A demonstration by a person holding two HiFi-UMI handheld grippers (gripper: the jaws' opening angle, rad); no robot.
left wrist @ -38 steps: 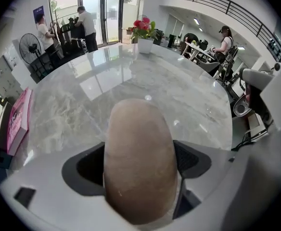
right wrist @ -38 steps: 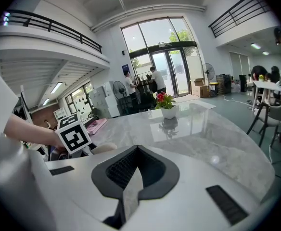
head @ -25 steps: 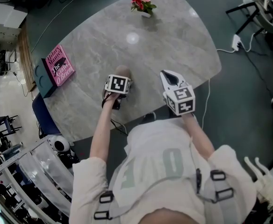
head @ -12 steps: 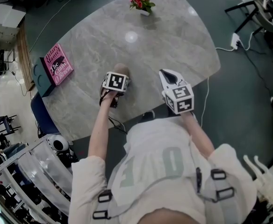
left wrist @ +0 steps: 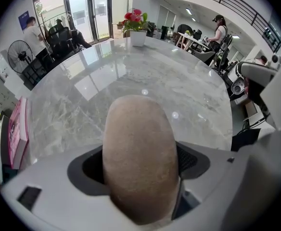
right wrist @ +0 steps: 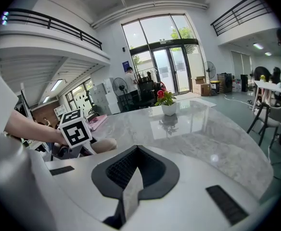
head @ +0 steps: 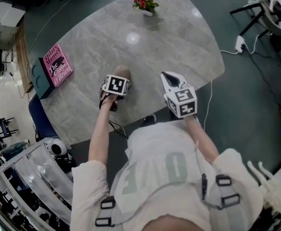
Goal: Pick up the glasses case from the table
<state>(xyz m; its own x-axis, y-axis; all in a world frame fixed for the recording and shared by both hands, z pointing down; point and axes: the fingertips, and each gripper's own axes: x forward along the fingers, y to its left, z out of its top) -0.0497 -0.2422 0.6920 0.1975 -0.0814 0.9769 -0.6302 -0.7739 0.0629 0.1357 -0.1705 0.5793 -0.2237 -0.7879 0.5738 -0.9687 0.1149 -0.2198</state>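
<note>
The glasses case (head: 123, 72) is a tan, rounded oval. It sits between the jaws of my left gripper (head: 118, 79) near the front of the grey marble table (head: 179, 37). In the left gripper view the case (left wrist: 139, 153) fills the gap between the jaws, which are shut on it. I cannot tell whether it touches the tabletop. My right gripper (head: 171, 77) hovers to the right of the case, apart from it. Its jaws (right wrist: 132, 179) are shut with nothing between them. The right gripper view shows the case (right wrist: 104, 144) and the left gripper's marker cube (right wrist: 75, 127) at its left.
A pink book (head: 57, 65) lies on a dark blue block at the table's left edge. A small pot of red flowers (head: 145, 4) stands at the far edge. A power strip (head: 239, 43) with a cable lies on the floor to the right.
Both grippers have drifted slightly left in the head view. The left gripper stays shut on the case and the right stays shut and empty.
</note>
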